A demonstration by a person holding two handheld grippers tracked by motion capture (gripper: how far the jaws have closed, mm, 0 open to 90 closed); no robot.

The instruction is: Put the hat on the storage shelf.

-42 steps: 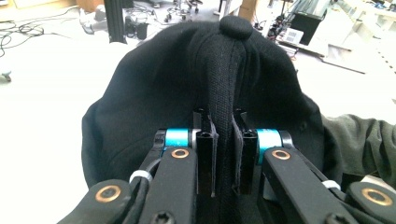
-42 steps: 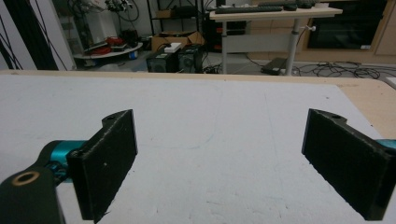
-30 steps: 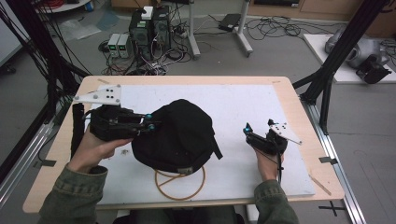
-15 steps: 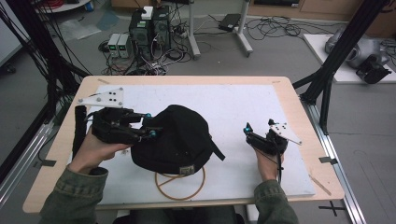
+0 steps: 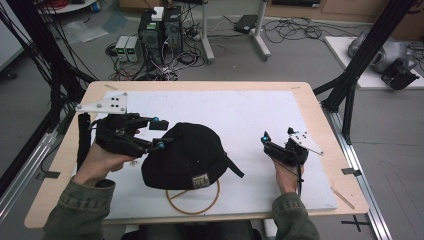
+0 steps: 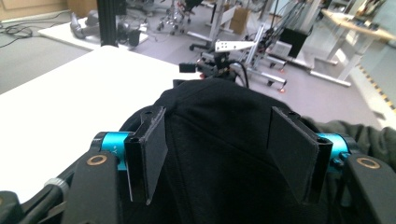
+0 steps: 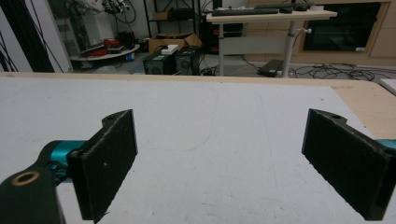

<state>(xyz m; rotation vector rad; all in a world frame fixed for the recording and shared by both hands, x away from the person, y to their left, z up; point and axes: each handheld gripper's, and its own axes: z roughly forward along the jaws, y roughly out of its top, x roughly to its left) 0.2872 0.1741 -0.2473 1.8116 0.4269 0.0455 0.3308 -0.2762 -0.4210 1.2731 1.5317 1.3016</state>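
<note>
A black cap (image 5: 187, 157) lies on the white mat (image 5: 240, 115), its small tan label facing the front edge. A thin wooden ring (image 5: 192, 200) lies partly under the cap's front. My left gripper (image 5: 159, 134) is open at the cap's left side. In the left gripper view the cap (image 6: 219, 140) bulges between the spread jaws of the left gripper (image 6: 219, 158), and I cannot tell whether they touch it. My right gripper (image 5: 276, 136) rests on the mat to the cap's right. In its own view the right gripper (image 7: 224, 158) is open with only the mat (image 7: 210, 140) between its jaws.
The mat covers most of a wooden table (image 5: 310, 100). Black frame posts (image 5: 360, 65) stand by the table's right side, and computers and cables (image 5: 160, 30) sit on the floor beyond it. The right gripper (image 6: 219, 65) also shows beyond the cap in the left gripper view.
The cap has sunk lower and slid a little toward the front edge. The left gripper has shifted slightly with it, its jaws now plainly apart. The right hand has stayed put.
</note>
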